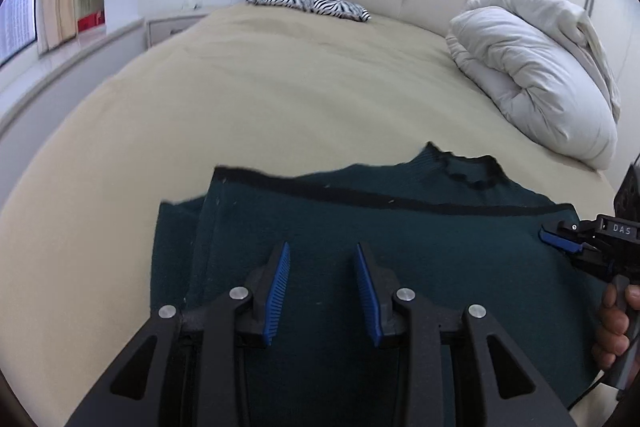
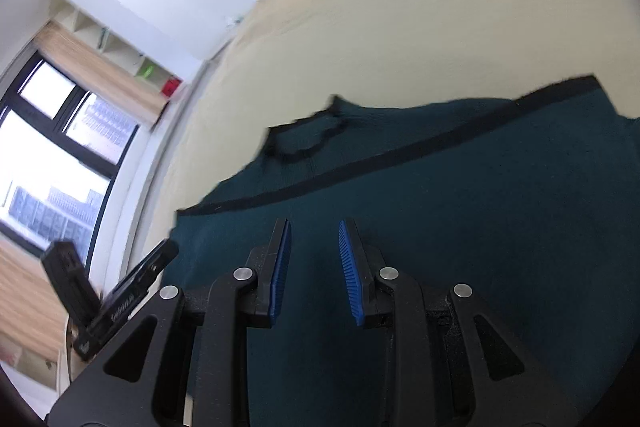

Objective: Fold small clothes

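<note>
1. Left gripper (image 1: pixel 322 263) first: blue pads parted, nothing pinched between them; released, hanging above the cloth; its ribbed fingers (image 1: pixel 277 291) frame only fabric.
2. Directly under and ahead of it lies the dark green sweater (image 1: pixel 360 227), spread flat on the bed; a black seam line crosses the cloth just beyond the fingertips; the neck opening sits farther out and a little to the right, at the garment's far edge.
3. To the left of this tool a folded layer of the same sweater shows, its edge running back toward the camera.
4. Over on the right, the right gripper (image 1: pixel 560 239) pokes in at the sweater's edge; a hand (image 1: pixel 614 327) wraps its handle.
5. Right gripper (image 2: pixel 314 247) from its own camera: pads apart, empty, loose over the sweater (image 2: pixel 460 227); picture blurred; collar ahead and to the left, black seam slanting across in front.
6. Low to its left, the other tool's black body juts in beside the cloth.
7. Beyond both: beige bedsheet (image 1: pixel 260 99), zebra-print pillow (image 1: pixel 312 5), white duvet (image 1: pixel 536 67) far right.
</note>
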The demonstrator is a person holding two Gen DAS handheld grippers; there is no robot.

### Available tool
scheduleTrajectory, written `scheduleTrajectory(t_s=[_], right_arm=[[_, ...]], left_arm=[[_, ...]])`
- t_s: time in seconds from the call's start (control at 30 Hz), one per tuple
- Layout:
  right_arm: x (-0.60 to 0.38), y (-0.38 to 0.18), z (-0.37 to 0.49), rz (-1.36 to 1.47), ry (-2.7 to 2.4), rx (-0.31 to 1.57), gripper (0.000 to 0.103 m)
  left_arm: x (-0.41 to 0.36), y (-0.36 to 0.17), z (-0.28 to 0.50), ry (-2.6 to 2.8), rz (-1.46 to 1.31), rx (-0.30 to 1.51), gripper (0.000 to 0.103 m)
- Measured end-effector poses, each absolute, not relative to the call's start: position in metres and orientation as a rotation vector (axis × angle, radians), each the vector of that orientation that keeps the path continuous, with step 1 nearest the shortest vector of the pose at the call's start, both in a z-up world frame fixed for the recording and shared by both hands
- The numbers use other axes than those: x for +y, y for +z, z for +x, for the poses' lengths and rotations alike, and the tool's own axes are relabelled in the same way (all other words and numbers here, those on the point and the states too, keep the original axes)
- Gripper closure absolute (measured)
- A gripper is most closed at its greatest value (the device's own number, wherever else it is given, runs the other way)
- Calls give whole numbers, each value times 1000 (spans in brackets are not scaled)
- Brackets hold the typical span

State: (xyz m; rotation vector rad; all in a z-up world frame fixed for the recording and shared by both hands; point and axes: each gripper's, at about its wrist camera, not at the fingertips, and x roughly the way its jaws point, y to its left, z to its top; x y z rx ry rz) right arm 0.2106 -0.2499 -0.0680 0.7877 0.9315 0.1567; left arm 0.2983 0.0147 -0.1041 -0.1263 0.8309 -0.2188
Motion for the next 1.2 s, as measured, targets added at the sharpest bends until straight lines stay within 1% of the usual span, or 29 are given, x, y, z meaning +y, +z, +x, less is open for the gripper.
scheduleTrajectory(t_s=[0.1,0.13,0.17,0.2,0.23,0.33,0.4,0.43,0.47,0.53,0.6,0.7,0.73,0.77,0.8,0.87,0.93,0.97,1.0,1.2], right_arm=[[-291,-97,200,940,107,840,84],[-303,-103,196,985,109,812,89],[-318,-111,188,1042,92,779,97],[-331,-115,182,1078,73,751,101],[-342,-116,176,1098,53,725,102],[-372,-113,152,1081,-65,665,102],[-389,-115,131,1123,-152,643,97],[-394,-115,124,1142,-164,632,97],[-397,-109,112,1134,-218,647,93],[-387,-91,94,1092,-224,638,91],[-362,-75,87,1086,-139,600,91],[-279,-52,100,987,102,677,91],[-254,-50,104,965,164,693,91],[-222,-51,110,946,252,734,89],[-199,-55,116,937,313,774,85],[-153,-77,126,917,381,873,84],[-139,-100,132,922,358,951,84],[-145,-112,127,956,360,929,89],[-153,-115,124,994,357,900,89],[-239,-121,83,1128,105,770,89]], left_arm=[[33,-109,303,-232,-220,816,67],[37,-110,305,-238,-240,816,67],[40,-112,307,-244,-256,818,67],[43,-113,309,-249,-273,820,67],[45,-114,310,-253,-283,819,67],[49,-112,306,-253,-296,816,67],[50,-108,299,-222,-283,811,67],[49,-104,293,-201,-271,811,67],[49,-100,286,-189,-262,815,67],[42,-88,262,-222,-258,801,66],[20,-79,234,-283,-204,791,63],[-15,-78,201,-341,-68,802,55],[-21,-83,197,-327,-33,819,54],[-23,-90,195,-307,-10,842,54],[-21,-100,195,-296,-5,874,54],[-16,-107,194,-302,-14,877,54],[-15,-106,194,-305,13,879,54],[-15,-107,193,-308,25,877,54],[-15,-108,194,-311,32,875,54],[-11,-110,191,-316,22,865,53]])
